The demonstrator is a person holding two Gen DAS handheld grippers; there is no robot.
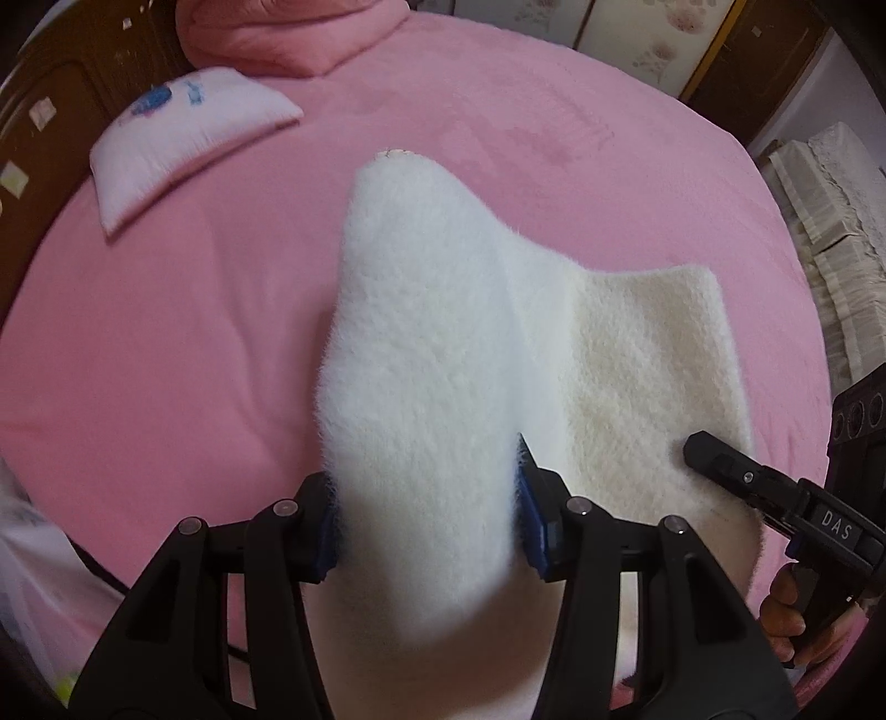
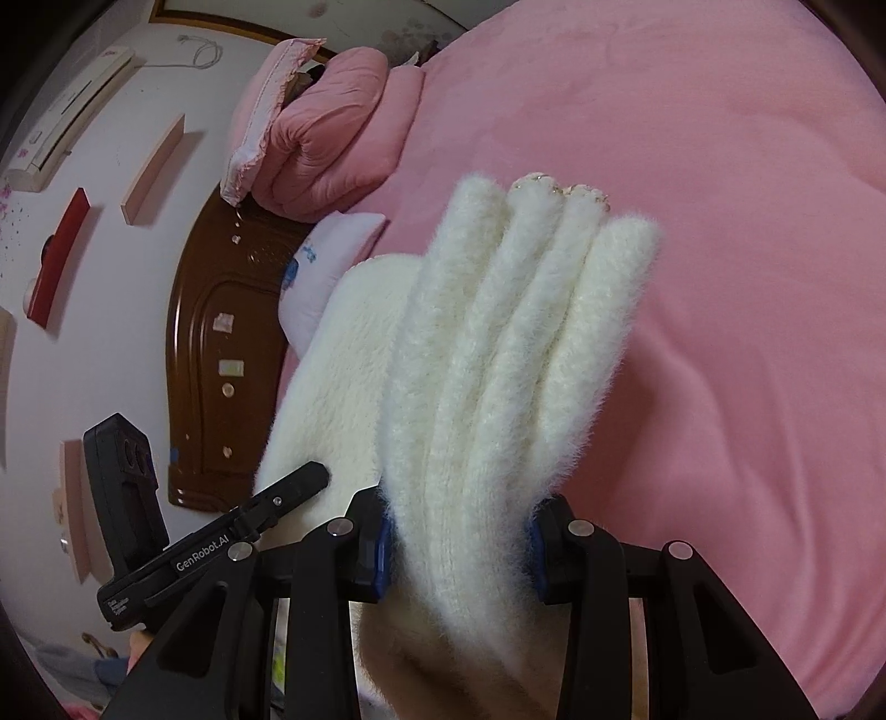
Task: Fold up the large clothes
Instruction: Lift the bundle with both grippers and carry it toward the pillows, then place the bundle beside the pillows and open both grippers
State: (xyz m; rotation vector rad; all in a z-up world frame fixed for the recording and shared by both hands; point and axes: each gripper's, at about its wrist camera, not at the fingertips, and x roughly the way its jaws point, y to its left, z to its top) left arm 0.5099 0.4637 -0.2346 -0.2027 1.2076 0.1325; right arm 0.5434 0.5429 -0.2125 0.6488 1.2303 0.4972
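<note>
Fluffy white garment (image 1: 421, 354) bunched, lifted above pink bed (image 1: 166, 343).

Fluffy white garment (image 1: 421, 354) on plain pink bedspread (image 1: 166, 343) (pillow (image 1: 183, 138) blue-printed).

We're in a home bedroom: a bed spread with a pink sheet (image 1: 166, 343) fills the view, a small printed pillow (image 1: 183, 144) and a folded pink quilt (image 2: 326, 149) up by the carved dark wooden headboard (image 2: 221, 354). A wall air conditioner (image 2: 77, 105) hangs above, floral wardrobe panels (image 1: 637, 44) behind.
</note>
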